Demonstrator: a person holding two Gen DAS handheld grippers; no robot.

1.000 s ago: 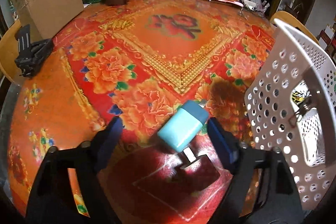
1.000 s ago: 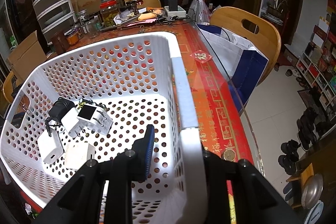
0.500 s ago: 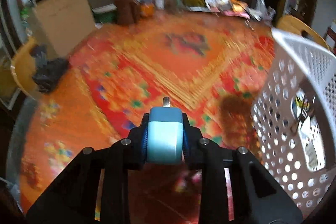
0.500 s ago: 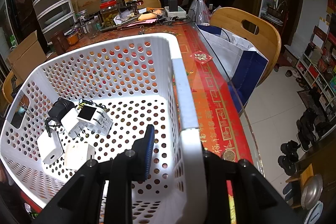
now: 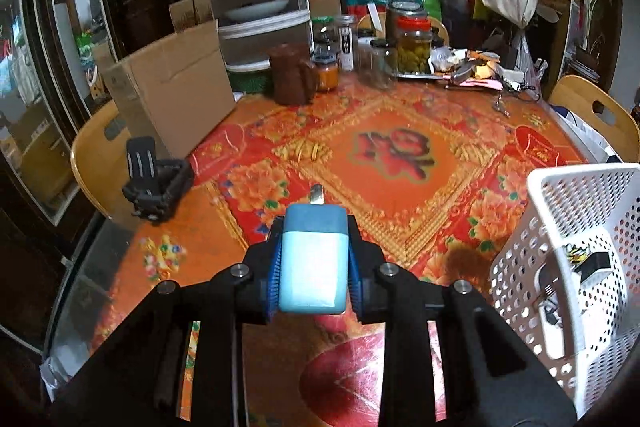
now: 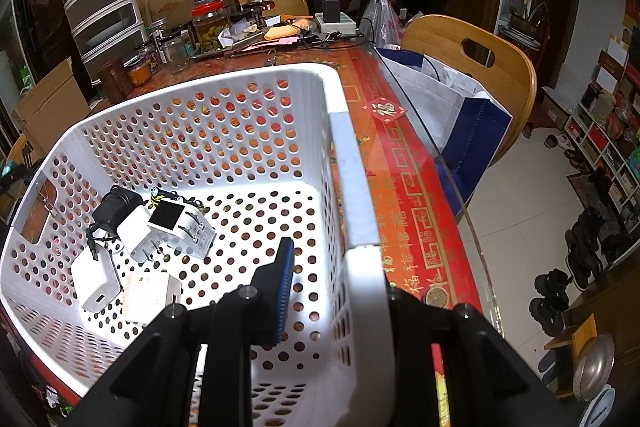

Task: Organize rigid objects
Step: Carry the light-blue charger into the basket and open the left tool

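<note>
Left wrist view: at lower centre a blue charger (image 5: 313, 259) is clamped by the left gripper (image 5: 314, 263); the basket (image 6: 362, 227) wall is gripped by the right gripper (image 6: 336, 291).

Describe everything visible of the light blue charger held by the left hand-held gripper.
The light blue charger is a rounded, smooth block, plastic by its look, with a darker blue far end where a metal prong sticks out. The left hand-held gripper clamps its two sides, holding it above the table with the prong pointing away from the camera.
</note>
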